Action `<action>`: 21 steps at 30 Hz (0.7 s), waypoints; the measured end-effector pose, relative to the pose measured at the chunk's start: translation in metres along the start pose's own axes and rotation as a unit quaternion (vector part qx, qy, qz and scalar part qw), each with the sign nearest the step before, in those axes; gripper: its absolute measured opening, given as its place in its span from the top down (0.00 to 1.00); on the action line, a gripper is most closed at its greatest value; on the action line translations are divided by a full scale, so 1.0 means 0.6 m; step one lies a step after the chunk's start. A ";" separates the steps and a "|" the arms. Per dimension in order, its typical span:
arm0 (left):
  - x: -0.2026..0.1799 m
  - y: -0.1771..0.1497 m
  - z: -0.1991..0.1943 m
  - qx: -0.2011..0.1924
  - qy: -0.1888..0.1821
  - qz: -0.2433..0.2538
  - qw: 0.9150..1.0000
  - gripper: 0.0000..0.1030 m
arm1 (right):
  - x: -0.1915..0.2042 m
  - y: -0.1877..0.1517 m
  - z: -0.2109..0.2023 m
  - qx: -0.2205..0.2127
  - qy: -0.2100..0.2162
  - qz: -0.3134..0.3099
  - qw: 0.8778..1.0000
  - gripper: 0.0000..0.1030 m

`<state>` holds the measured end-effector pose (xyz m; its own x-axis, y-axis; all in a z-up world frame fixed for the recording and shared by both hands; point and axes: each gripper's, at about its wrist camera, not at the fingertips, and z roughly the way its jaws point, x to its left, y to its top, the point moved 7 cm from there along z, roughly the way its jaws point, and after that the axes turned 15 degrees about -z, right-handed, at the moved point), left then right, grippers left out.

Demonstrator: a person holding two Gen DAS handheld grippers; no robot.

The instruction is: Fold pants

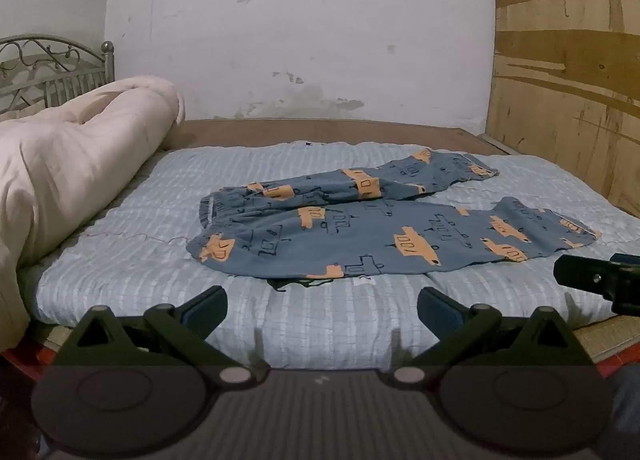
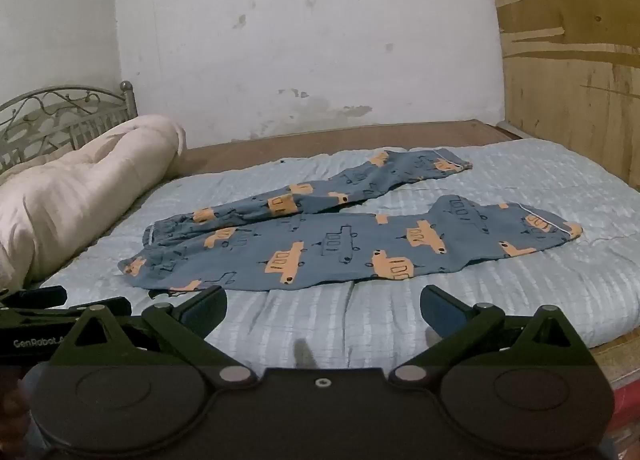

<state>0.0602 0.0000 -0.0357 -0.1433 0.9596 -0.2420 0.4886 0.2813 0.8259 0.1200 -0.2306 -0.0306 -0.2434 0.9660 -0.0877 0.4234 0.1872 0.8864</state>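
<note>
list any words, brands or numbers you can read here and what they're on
"GenRobot" followed by a cut-off character: white print on the black body of the left gripper, seen at the left edge of the right wrist view.
The pants carry orange and outlined vehicle drawings with window-like marks, no readable words.
Nothing else legible.

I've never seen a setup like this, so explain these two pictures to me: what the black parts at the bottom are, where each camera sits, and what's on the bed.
There is no robot here. A person holds a two-finger gripper in each hand, each carrying a wide-angle camera that looks forward along its fingers. One picture comes from the left gripper, the other from the right gripper. Both are open and hold nothing. Ahead, blue pajama pants with orange vehicle prints lie spread out and unfolded on a light blue quilt, waistband to the left, legs apart to the right. A rolled pinkish comforter lies at the left, by the metal headboard.
</note>
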 end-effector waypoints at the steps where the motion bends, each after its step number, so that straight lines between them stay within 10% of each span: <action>1: 0.000 0.000 0.000 -0.001 0.000 0.001 1.000 0.00 | 0.000 0.000 0.000 -0.001 0.000 -0.001 1.000 0.01; 21: 0.000 0.000 0.000 -0.001 -0.001 0.000 1.000 0.00 | 0.002 0.000 -0.002 -0.001 0.001 0.001 1.000 0.01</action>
<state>0.0602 -0.0002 -0.0356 -0.1415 0.9596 -0.2434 0.4877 0.2815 0.8264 0.1185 -0.2295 -0.0302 -0.2445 0.9659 -0.0852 0.4216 0.1850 0.8877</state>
